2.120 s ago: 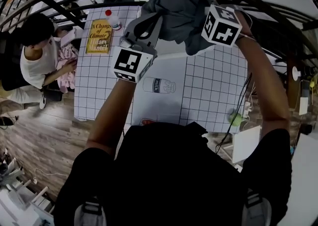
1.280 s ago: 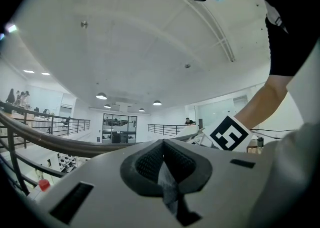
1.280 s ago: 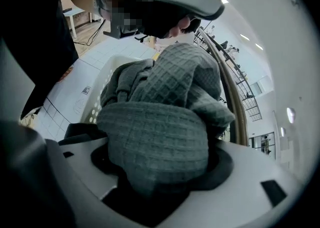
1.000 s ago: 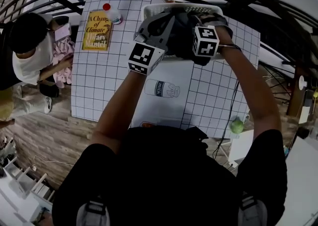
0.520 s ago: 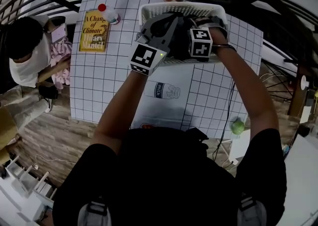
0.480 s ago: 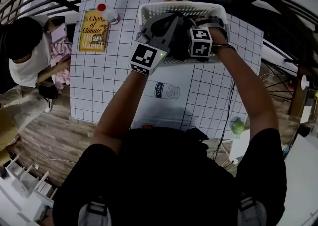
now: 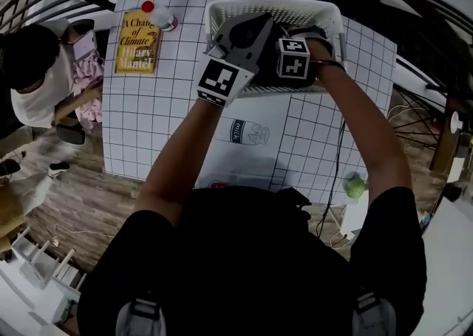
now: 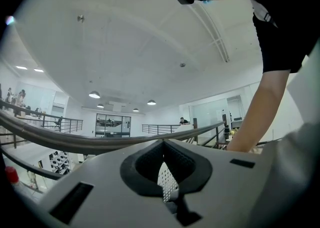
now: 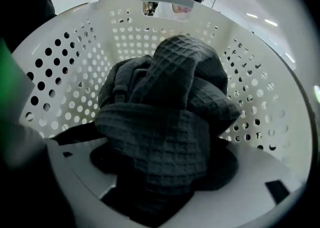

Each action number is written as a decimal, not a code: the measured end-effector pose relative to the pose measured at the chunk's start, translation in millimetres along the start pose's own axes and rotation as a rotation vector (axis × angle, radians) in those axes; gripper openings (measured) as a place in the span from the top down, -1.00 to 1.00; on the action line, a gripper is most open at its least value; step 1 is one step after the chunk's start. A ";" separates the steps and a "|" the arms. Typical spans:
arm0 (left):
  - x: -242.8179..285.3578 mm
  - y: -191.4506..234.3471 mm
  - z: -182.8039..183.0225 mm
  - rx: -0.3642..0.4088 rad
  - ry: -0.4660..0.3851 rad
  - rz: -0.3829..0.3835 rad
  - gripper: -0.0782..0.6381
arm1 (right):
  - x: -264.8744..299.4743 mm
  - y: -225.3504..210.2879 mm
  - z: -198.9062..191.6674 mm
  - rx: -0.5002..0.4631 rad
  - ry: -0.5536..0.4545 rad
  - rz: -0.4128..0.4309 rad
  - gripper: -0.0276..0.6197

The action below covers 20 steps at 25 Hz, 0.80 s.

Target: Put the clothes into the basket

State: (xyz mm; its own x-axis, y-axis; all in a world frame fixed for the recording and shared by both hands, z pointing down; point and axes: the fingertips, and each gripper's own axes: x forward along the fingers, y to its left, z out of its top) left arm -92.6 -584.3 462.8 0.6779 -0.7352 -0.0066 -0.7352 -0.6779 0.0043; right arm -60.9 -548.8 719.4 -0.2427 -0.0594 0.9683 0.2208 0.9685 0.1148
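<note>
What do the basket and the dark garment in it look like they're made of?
Basket: looks like moulded plastic, white and smooth with a slight sheen; the rigid walls are punched with regular round holes. Garment: soft fabric, dark grey and matte; a waffle grid texture shows and it bunches in thick folds. Possibly cotton, but the fibre can't be told by eye.

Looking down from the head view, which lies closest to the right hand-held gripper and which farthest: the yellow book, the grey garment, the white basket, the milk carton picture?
From the right hand-held gripper:
1. grey garment, bunched between its jaws.
2. white basket, all round it.
3. milk carton picture, just below the basket in the view.
4. yellow book, far to the left.
</note>
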 end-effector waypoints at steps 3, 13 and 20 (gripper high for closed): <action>-0.8 2.2 0.2 0.000 0.000 0.005 0.77 | 5.6 0.6 -2.3 0.009 0.004 0.008 -0.26; -7.5 6.4 3.4 -0.009 0.010 0.018 0.77 | -1.8 11.4 -4.8 0.026 0.022 0.060 -0.46; -21.4 3.0 16.8 0.003 0.018 0.028 0.77 | -38.9 5.3 4.6 0.034 0.005 0.033 -0.48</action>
State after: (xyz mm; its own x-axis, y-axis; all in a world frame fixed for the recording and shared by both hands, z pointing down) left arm -109.5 -570.6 446.1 0.6567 -0.7540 0.0115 -0.7541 -0.6568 0.0012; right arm -54.6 -540.3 681.3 -0.2316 -0.0285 0.9724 0.1968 0.9775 0.0755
